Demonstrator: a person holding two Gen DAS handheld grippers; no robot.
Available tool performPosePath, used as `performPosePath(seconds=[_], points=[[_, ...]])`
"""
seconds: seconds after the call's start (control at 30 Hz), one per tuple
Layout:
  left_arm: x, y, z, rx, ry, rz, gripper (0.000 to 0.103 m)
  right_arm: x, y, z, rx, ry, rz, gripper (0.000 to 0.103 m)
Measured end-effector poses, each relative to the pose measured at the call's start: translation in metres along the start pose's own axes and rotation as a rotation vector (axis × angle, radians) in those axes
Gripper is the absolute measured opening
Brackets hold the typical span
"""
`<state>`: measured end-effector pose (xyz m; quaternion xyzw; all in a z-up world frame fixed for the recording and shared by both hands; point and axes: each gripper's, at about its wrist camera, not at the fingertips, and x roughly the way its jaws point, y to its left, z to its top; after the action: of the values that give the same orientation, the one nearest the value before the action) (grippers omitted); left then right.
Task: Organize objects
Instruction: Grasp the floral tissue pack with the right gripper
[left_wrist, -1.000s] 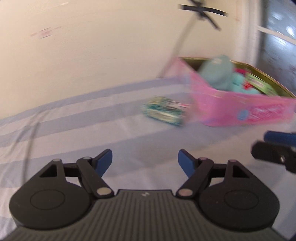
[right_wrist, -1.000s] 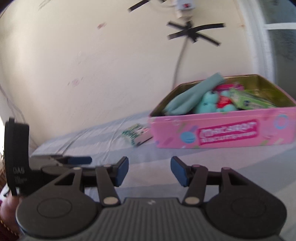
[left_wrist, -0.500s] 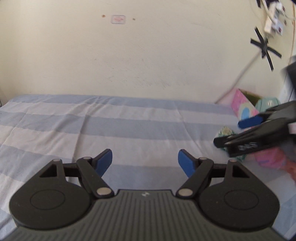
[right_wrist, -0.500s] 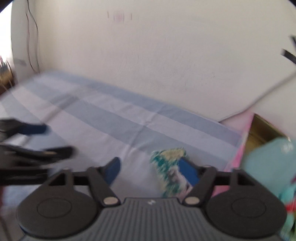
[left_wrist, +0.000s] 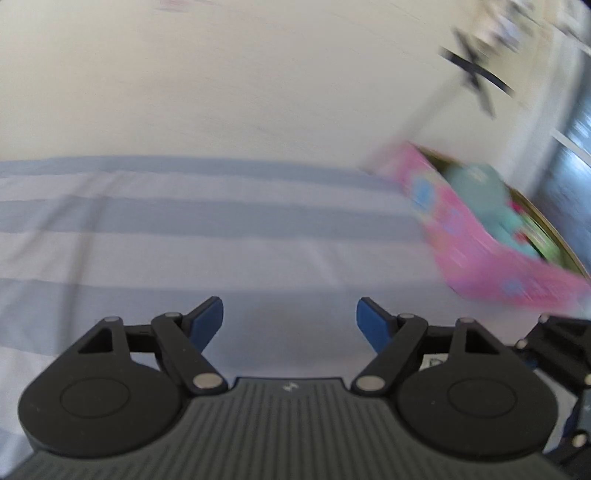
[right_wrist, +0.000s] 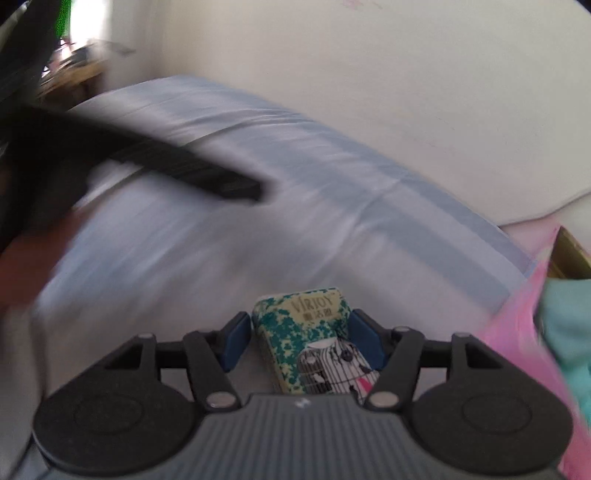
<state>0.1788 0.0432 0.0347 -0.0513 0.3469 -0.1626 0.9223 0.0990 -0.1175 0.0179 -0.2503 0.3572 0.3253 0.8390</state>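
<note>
Two blue pads of the right gripper (right_wrist: 295, 341) flank a green-speckled tissue pack (right_wrist: 312, 343) printed "VIRJOY"; its jaws are closing around the pack, the right pad touching its edge and the left pad just beside it. The pack lies on the striped bed sheet (right_wrist: 229, 236), just beside the pink tin (right_wrist: 517, 328). The left gripper (left_wrist: 290, 319) hovers over the sheet with its jaws spread and nothing between them, the pink tin near its right side.
</note>
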Motion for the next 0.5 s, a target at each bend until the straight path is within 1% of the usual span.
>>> performPosePath(seconds=[0.07, 0.1, 0.17, 0.2, 0.27, 0.33, 0.4, 0.43, 0.47, 0.5], points=[[0.001, -0.016, -0.008, 0.054, 0.034, -0.084, 0.081, -0.028, 0.012, -0.026, 0.020, -0.056, -0.013, 0.070], [0.000, -0.024, -0.011, 0.075, 0.041, -0.114, 0.081, -0.042, 0.013, -0.039, 0.063, -0.098, -0.018, 0.075], [-0.003, -0.034, -0.015, 0.100, 0.052, -0.146, 0.081, -0.067, 0.006, -0.063, 0.173, -0.165, -0.035, 0.077], [-0.005, -0.038, -0.016, 0.106, 0.055, -0.163, 0.080, -0.075, 0.002, -0.074, 0.227, -0.180, -0.039, 0.077], [-0.010, -0.042, -0.018, 0.102, 0.063, -0.192, 0.079, -0.082, -0.006, -0.095, 0.322, -0.186, -0.037, 0.077], [-0.013, -0.042, -0.022, 0.093, 0.076, -0.223, 0.079, -0.082, -0.011, -0.109, 0.394, -0.181, -0.007, 0.077], [-0.010, -0.045, -0.026, 0.092, 0.099, -0.237, 0.078, -0.080, -0.012, -0.113, 0.416, -0.181, 0.013, 0.077], [-0.008, -0.046, -0.030, 0.097, 0.111, -0.237, 0.076, -0.079, -0.012, -0.113, 0.412, -0.185, 0.018, 0.077], [-0.005, -0.049, -0.034, 0.102, 0.128, -0.235, 0.071, -0.078, -0.012, -0.113, 0.405, -0.191, 0.025, 0.077], [-0.005, -0.052, -0.039, 0.104, 0.138, -0.231, 0.072, -0.074, -0.010, -0.111, 0.396, -0.198, 0.029, 0.077]])
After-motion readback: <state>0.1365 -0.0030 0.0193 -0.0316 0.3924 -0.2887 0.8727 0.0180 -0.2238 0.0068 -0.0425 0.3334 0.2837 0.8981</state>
